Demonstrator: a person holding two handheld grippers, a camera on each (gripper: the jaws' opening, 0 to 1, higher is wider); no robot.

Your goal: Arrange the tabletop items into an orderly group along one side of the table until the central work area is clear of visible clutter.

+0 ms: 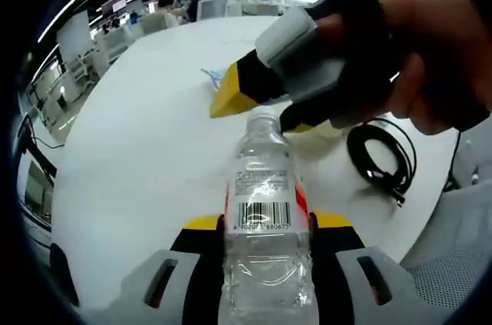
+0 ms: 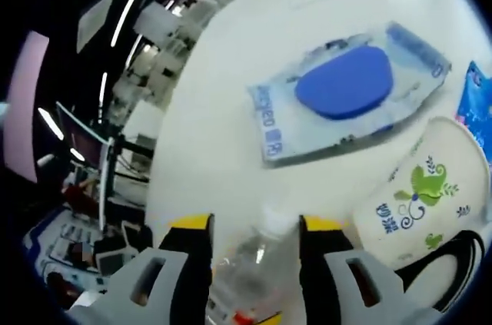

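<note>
A clear plastic water bottle (image 1: 265, 217) with a white barcode label is clamped between the yellow-tipped jaws of my left gripper (image 1: 267, 222), which is shut on its body, cap pointing away. My right gripper (image 1: 265, 106), held by a hand, comes in from the upper right. Its jaws stand on either side of the bottle's cap and are spread wider than it. In the right gripper view the bottle's top (image 2: 257, 263) lies blurred between the jaws of my right gripper (image 2: 256, 225), which is open.
On the white round table (image 1: 138, 148) lie a coiled black cable (image 1: 380, 156), a flat wet-wipes pack with a blue lid (image 2: 346, 87), a cream paper cup with a green print (image 2: 419, 190) and a blue packet (image 2: 478, 98). Office desks stand beyond the table.
</note>
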